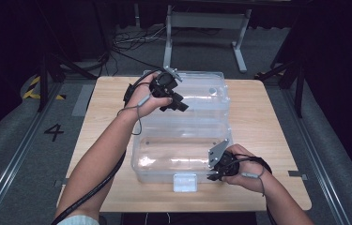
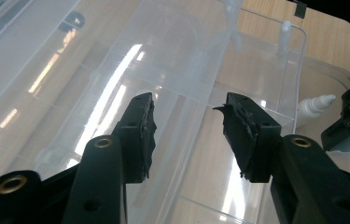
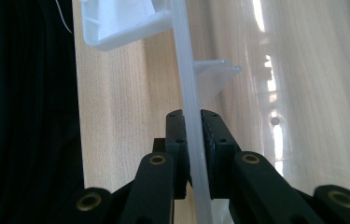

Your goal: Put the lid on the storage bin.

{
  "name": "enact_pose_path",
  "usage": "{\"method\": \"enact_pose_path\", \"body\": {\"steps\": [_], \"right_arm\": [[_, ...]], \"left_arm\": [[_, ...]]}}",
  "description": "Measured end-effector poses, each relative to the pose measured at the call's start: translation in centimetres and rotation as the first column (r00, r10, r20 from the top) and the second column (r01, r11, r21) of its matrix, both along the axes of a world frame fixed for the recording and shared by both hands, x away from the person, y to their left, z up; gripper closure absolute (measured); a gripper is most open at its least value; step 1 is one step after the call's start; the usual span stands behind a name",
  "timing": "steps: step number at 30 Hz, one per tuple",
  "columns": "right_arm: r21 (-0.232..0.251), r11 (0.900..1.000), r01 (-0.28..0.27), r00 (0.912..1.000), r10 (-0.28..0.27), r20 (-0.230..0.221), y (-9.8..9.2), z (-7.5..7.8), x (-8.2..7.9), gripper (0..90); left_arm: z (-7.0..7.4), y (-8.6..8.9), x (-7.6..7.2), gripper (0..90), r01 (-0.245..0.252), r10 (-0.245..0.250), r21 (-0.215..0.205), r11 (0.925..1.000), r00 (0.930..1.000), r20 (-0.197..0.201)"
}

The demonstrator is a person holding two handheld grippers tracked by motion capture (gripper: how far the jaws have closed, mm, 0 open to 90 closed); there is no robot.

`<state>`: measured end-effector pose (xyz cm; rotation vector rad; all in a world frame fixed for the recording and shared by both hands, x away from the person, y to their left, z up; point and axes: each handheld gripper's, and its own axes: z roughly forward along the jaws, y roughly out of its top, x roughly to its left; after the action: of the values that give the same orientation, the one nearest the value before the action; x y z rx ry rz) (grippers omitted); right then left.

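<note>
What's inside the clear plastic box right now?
A small white dropper bottle lies inside the clear plastic box. Through the clear walls only the wooden table shows. Glare and the left hand-held gripper hide parts of the inside.

A lab: black curtains, floor cables, taped marks, numbered floor

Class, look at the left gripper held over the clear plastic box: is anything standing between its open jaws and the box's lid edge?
Nothing visible does. The left gripper has its jaws apart, with the clear lid directly beyond them and no object between. The right gripper is clamped on the box rim at the near corner, well aside.
</note>
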<state>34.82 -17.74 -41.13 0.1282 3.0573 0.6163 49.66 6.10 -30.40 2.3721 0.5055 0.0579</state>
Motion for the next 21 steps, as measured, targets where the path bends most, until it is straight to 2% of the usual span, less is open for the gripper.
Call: {"method": "enact_pose_path", "body": {"steps": [5,7,9,11,15,21], "right_arm": [[-0.001,1.0,0.0,1.0,0.0,0.001,0.0,0.0,0.0,82.6],[-0.001,1.0,0.0,1.0,0.0,0.0,-0.01,-0.01,0.01,82.7],[-0.002,1.0,0.004,1.0,-0.004,-0.004,0.0,0.0,-0.01,82.6],[-0.002,1.0,0.004,1.0,-0.004,-0.003,0.0,-0.01,-0.01,82.6],[-0.001,1.0,0.004,1.0,-0.004,-0.005,0.0,-0.02,-0.01,82.6],[0.001,1.0,0.004,1.0,-0.004,-0.006,-0.02,-0.05,0.0,82.6]], "left_arm": [[-0.04,-0.08,-0.01,61.8,0.018,-0.018,0.019,0.9997,0.9997,-0.016],[0.05,-0.15,-0.09,69.9,0.047,-0.046,0.029,0.9985,0.9986,-0.025],[0.16,-0.24,-0.2,76.1,0.057,-0.057,0.049,0.9972,0.9984,-0.006],[0.22,-0.22,-0.15,81.0,0.058,-0.058,0.056,0.9968,0.9983,-0.005],[0.27,-0.11,0.13,82.7,0.066,-0.065,0.059,0.996,0.9976,-0.023],[0.64,-0.55,-0.19,83.1,0.065,-0.064,0.103,0.9926,0.9978,-0.014]]}}
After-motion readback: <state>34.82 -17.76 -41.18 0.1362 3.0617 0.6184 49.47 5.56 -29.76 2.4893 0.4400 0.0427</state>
